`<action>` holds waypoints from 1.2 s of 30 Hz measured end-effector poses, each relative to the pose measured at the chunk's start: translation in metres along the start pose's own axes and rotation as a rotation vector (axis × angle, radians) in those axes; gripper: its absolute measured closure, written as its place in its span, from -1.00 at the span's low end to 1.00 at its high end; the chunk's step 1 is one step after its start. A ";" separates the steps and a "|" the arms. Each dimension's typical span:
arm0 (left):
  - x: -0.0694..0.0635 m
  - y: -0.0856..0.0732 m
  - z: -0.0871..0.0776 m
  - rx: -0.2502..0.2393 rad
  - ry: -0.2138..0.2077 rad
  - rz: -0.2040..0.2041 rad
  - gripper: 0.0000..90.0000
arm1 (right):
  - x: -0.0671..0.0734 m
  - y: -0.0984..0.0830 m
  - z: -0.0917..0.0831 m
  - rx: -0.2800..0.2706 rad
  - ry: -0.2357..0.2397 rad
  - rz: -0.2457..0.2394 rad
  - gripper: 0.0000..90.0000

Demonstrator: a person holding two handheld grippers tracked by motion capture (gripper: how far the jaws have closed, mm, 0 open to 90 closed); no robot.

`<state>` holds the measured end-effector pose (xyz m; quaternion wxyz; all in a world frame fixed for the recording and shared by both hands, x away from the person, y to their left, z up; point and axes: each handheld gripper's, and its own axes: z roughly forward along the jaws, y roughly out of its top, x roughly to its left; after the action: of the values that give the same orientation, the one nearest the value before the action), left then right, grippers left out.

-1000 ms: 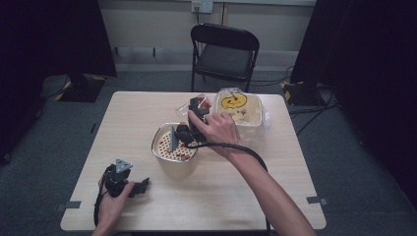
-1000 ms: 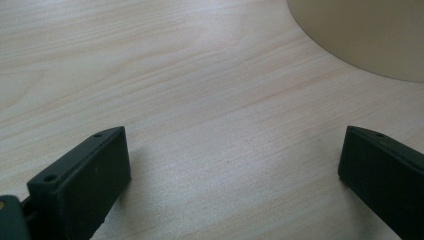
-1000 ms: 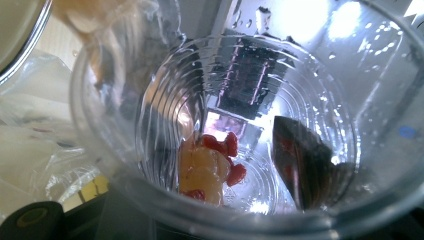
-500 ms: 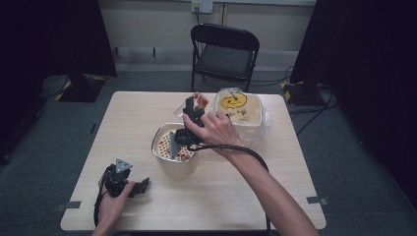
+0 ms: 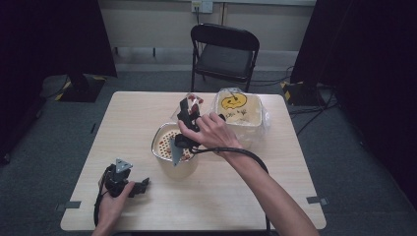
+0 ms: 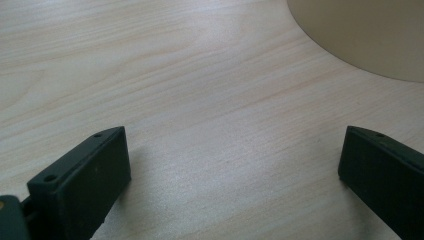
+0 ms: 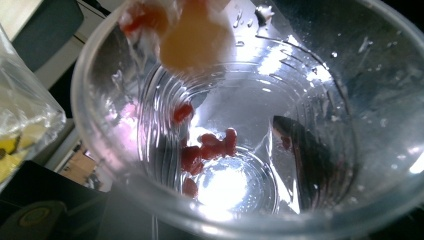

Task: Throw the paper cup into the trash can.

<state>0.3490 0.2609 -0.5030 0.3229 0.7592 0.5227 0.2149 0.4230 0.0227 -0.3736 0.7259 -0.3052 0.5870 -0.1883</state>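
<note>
- Clear plastic cup [image 5: 191,104] sat clamped in my right gripper [image 5: 189,118], tipped over with its mouth toward the bowl [image 5: 162,147], at the bowl's far rim.
- In the right gripper view I looked straight into the cup [image 7: 240,125]: a few red bits [image 7: 207,150] clung near its bottom, and a pale orange lump with red on it [image 7: 192,30] sat at the rim.
- One dark jaw showed through the cup's wall; the jaws were pressed on the cup.
- Bowl held a pale filling dotted with red pieces [image 5: 169,142]; it stood near the middle of the table [image 5: 295,167].
- Just beyond and to the right of the bowl: a container wrapped in clear plastic [image 5: 241,115], yellow smiley face on top.
- My left gripper [image 5: 142,186] rested on the table near the bowl, on my side and to its left, jaws wide apart with only bare wood between them [image 6: 230,165]; bowl's wall [image 6: 370,35] just ahead.
- Black folding chair [image 5: 223,51] stood past the table, beyond the bowl.
</note>
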 end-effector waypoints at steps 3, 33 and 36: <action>0.000 0.000 0.000 0.000 0.000 0.000 -1.00 | -0.001 0.000 -0.001 -0.001 0.002 0.001 0.12; 0.000 0.000 0.000 0.002 0.001 0.003 -1.00 | -0.013 -0.059 0.011 -0.136 0.521 0.998 0.12; 0.000 0.000 0.000 0.002 0.001 0.003 -1.00 | -0.014 -0.068 0.013 -0.168 0.583 1.120 0.12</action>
<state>0.3490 0.2612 -0.5029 0.3215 0.7603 0.5219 0.2150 0.4380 -0.0159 -0.3162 0.4985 0.0556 0.8437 0.1911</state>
